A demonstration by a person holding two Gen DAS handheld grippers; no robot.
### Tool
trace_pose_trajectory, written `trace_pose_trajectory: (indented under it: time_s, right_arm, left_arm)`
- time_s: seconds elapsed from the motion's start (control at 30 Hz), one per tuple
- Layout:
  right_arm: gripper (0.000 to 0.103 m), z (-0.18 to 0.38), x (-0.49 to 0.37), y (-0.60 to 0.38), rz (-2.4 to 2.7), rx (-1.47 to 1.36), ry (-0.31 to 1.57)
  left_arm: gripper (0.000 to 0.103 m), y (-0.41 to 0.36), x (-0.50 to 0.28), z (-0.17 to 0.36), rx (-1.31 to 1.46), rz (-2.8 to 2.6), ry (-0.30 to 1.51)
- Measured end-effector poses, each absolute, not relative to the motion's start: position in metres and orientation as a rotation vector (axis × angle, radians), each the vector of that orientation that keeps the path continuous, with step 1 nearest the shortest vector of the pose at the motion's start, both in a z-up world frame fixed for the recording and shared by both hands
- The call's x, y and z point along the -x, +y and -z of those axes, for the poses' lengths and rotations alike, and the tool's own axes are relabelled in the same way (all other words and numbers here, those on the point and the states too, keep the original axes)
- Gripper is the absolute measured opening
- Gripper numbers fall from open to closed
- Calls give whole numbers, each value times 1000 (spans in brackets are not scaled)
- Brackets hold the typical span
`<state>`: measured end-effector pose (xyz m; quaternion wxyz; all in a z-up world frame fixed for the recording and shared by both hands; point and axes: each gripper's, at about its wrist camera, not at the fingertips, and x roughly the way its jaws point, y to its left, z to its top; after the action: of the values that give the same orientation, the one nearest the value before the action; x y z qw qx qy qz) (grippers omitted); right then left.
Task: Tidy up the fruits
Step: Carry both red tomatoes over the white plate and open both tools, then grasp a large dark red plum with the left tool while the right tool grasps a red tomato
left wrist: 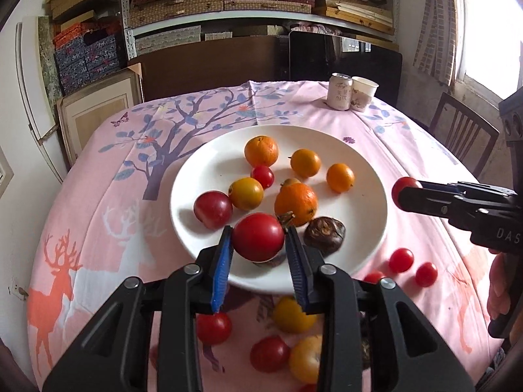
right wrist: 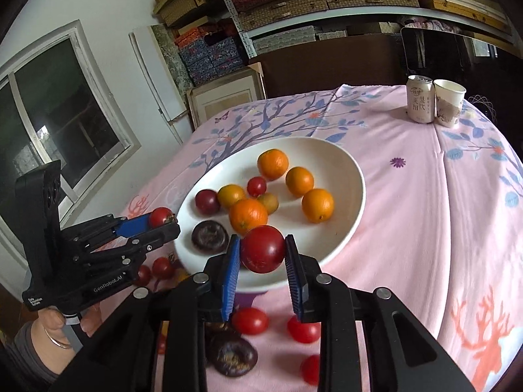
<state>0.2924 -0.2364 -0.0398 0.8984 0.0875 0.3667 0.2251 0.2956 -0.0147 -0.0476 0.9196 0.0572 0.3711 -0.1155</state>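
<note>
While both grippers hang above the near edge of the white plate (left wrist: 202, 176), each one is clamped on a red tomato. The left gripper (left wrist: 258, 241) grips a red tomato (left wrist: 257, 237) between its blue pads (left wrist: 222, 261), just over the plate's near rim; the right-wrist view shows the same tool from the side, with the fruit's stem end poking out past the fingertips. The right gripper (right wrist: 262, 249) is closed on a second, darker red tomato (right wrist: 262, 249), also above the near rim.

On the plate: three oranges (right wrist: 273, 164) toward the far and right side, a larger orange (right wrist: 247, 216) near the middle, a yellow tomato (left wrist: 245, 193), a small red cherry tomato (left wrist: 262, 176), a dark red tomato (left wrist: 213, 209) at the left, and a brown, wrinkled dark fruit (left wrist: 324, 235) at the near rim.

Loose fruit lies on the pink tablecloth (right wrist: 425, 196) in front of the plate: several red cherry tomatoes (left wrist: 401, 260), yellow tomatoes (left wrist: 292, 314), and another dark brown fruit (right wrist: 232, 357), partly hidden by the gripper bodies.

At the far edge of the table a drink can (right wrist: 420, 98) and a paper cup (right wrist: 448, 102) stand side by side, touching. A hand (right wrist: 54, 326) with a bangle at the wrist holds the left tool's handle.
</note>
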Motion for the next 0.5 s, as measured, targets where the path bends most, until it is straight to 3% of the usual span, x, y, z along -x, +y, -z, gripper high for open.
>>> trace_pose_trajectory:
  time_s: [0.07, 0.13, 0.3, 0.43, 0.5]
  right_arm:
    - [34, 40, -307, -239, -447, -210, 754]
    - [47, 41, -311, -245, -426, -256, 751]
    - [55, 50, -288, -262, -415, -319, 736]
    - [61, 64, -250, -279, -402, -323, 712]
    - [64, 75, -232, -288, -386, -317, 697]
  left_arm:
    - [44, -13, -316, 52, -88, 254, 801]
    - [69, -8, -327, 53, -66, 228, 814]
    - [74, 17, -314, 43, 24, 238, 806]
    - [87, 42, -273, 43, -2, 190, 789]
    - [88, 53, -253, 52, -28, 172, 802]
